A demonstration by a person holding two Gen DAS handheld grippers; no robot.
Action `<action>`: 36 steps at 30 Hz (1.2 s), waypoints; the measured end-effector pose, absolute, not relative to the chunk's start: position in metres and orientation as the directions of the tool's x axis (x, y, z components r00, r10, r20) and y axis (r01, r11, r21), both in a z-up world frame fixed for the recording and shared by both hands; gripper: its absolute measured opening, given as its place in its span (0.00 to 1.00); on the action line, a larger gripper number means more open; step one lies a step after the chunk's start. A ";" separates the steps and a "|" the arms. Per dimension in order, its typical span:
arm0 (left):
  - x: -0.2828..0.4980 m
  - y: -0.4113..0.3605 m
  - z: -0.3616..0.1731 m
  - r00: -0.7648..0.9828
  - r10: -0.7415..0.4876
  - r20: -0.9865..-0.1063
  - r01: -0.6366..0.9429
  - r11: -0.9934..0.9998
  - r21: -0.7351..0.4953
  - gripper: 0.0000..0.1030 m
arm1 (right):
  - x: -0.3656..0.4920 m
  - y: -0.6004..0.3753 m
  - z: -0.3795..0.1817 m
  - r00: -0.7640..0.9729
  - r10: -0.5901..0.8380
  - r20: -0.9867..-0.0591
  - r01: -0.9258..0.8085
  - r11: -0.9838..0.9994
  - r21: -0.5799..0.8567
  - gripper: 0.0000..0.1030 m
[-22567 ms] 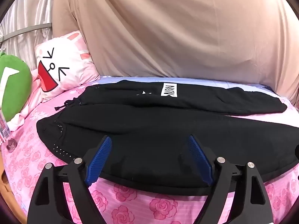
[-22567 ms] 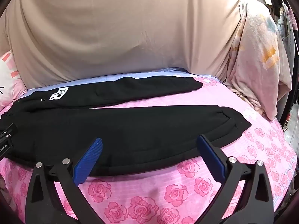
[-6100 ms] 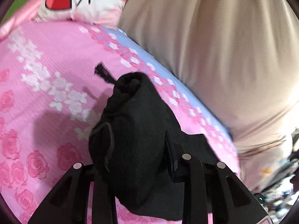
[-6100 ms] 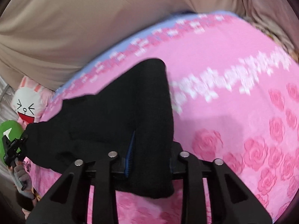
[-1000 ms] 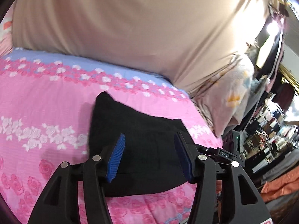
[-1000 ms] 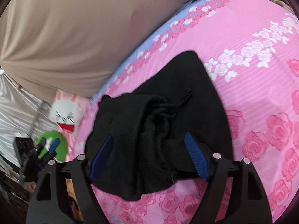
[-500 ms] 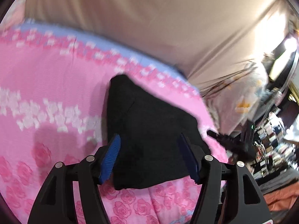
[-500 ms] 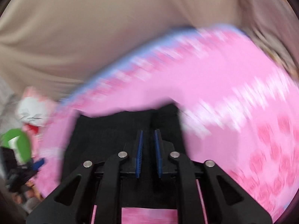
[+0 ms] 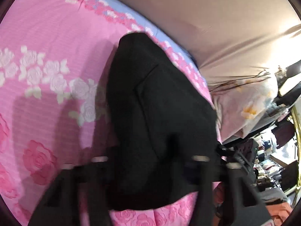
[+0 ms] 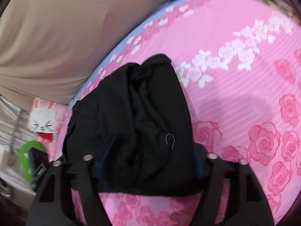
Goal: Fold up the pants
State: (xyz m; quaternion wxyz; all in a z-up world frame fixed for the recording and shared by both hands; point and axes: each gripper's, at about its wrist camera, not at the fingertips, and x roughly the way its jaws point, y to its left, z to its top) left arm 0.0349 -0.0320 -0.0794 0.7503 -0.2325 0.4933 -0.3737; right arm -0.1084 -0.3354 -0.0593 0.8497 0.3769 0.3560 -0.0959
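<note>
The pants [image 9: 156, 116] lie as a folded black bundle on the pink rose-print bed [image 9: 43, 86], reaching toward its far edge, where a blue strip meets the beige drape [image 9: 216, 18]. In the left wrist view the left tongs [image 9: 148, 162] are badly blurred; the fabric covers their fingers, so whether they are apart or pinching cannot be told. In the right wrist view the right tongs [image 10: 150, 160] stand apart around the bundle's near end, their blue pads mostly hidden by cloth [image 10: 131, 116]. A thin loop of thread shows on the fabric. A bunny cushion [image 10: 43, 124] and something green [image 10: 26, 158], cut off, sit past the bed's left edge.
</note>
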 end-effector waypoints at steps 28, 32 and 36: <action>-0.039 0.014 0.023 0.639 -0.531 -0.556 0.464 0.843 -0.272 0.67 | -0.043 -0.209 0.004 0.753 0.176 -0.634 0.150 0.892 0.426 0.17; -0.042 0.006 0.021 0.647 -0.523 -0.555 0.483 0.844 -0.233 0.70 | -0.053 -0.209 0.036 0.796 0.101 -0.596 0.146 0.925 0.351 0.18; -0.027 -0.005 -0.009 0.589 -0.514 -0.624 0.465 0.847 -0.259 0.70 | -0.035 -0.234 -0.042 0.613 -0.019 -0.790 0.333 0.913 0.236 0.28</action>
